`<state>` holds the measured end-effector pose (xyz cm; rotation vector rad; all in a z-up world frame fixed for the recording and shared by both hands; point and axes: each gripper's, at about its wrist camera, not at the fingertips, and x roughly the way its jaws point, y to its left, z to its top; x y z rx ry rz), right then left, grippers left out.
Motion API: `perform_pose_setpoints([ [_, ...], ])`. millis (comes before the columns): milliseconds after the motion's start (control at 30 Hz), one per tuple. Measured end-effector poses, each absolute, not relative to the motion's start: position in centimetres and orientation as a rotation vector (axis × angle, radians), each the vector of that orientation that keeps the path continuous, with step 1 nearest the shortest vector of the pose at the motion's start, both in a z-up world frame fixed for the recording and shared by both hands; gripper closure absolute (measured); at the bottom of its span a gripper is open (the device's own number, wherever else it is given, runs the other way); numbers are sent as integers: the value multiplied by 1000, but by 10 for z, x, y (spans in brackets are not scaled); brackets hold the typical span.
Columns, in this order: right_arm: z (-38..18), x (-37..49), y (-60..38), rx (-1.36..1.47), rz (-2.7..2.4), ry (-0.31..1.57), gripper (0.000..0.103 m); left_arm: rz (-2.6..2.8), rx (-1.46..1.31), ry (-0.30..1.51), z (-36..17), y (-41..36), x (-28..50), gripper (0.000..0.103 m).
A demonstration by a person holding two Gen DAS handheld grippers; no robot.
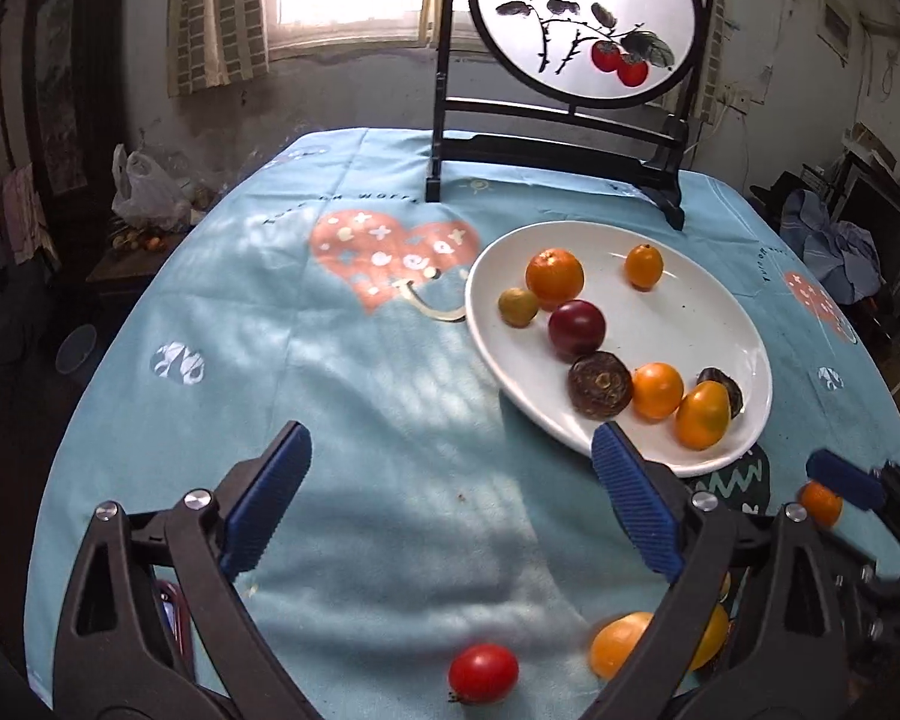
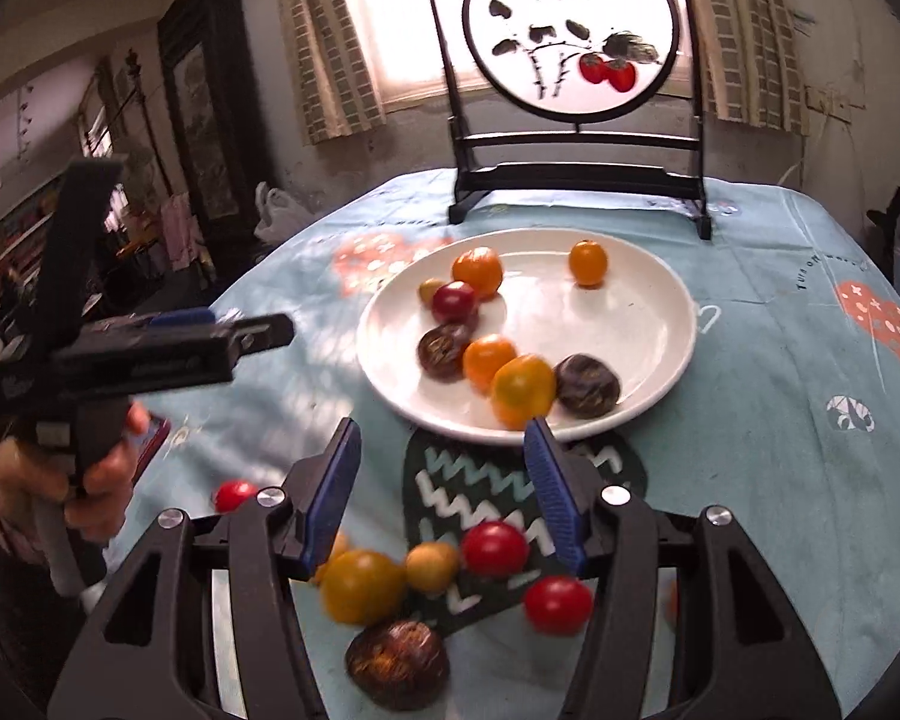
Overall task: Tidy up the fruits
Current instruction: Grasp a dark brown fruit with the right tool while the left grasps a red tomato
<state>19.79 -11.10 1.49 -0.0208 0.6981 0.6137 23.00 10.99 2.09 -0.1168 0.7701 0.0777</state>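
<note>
A glossy white oval plate (image 2: 660,324) sits on the cloth near the middle of the table and holds most of the fruit: a round orange (image 2: 477,271), a small smooth kumquat (image 2: 588,263) apart at the far side, a dull olive-yellow fruit (image 1: 518,306), a dark red tomato (image 2: 453,302), two rough, brown, flattened water chestnuts (image 2: 444,352), another orange kumquat (image 2: 488,360) and a shiny yellow-orange tomato (image 2: 522,390) near the front rim.

More fruit lies loose on the cloth in front of the plate. In the right wrist view a yellow tomato (image 2: 363,585), a small tan fruit (image 2: 431,567), two glossy red cherry tomatoes (image 2: 495,547) and a wrinkled brown water chestnut (image 2: 397,665) cluster close together, and a further red tomato (image 2: 234,495) lies off to the left.

The right gripper (image 2: 444,486) hangs above this cluster, its ribbed blue pads (image 2: 330,492) spread wide with nothing between them. The left gripper (image 1: 450,498) is likewise spread over bare cloth, ribbed blue pads (image 1: 633,504) apart, with a red tomato (image 1: 483,672) below it; a person's hand (image 2: 99,468) grips its black handle.

The tablecloth (image 1: 390,390) is soft, light blue fabric printed with coral hearts. At the far edge stands a black wooden frame holding a round painted screen (image 1: 588,18) showing red persimmons.
</note>
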Motion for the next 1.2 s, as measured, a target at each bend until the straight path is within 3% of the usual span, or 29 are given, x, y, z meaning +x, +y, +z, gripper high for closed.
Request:
perform_pose_setpoints([
  [200, -3, 160, -86, -222, 684, 765, 46, 143, -137, 766, 15, 123, 221, 7],
  [700, -36, 143, -98, -292, 632, 876, 46, 146, -162, 794, 12, 122, 220, 7],
  [767, -41, 144, -95, -313, 614, 891, 54, 151, -156, 795, 12, 122, 220, 7],
  [800, -42, 146, -95, -303, 619, 903, 58, 155, -154, 796, 12, 122, 220, 7],
  [1033, -36, 162, -122, -105, 634, 933, 58, 155, -181, 822, 7, 131, 218, 7],
  [1200, -31, 171, -145, 55, 639, 944, 58, 21, -124, 815, -5, 119, 189, 16],
])
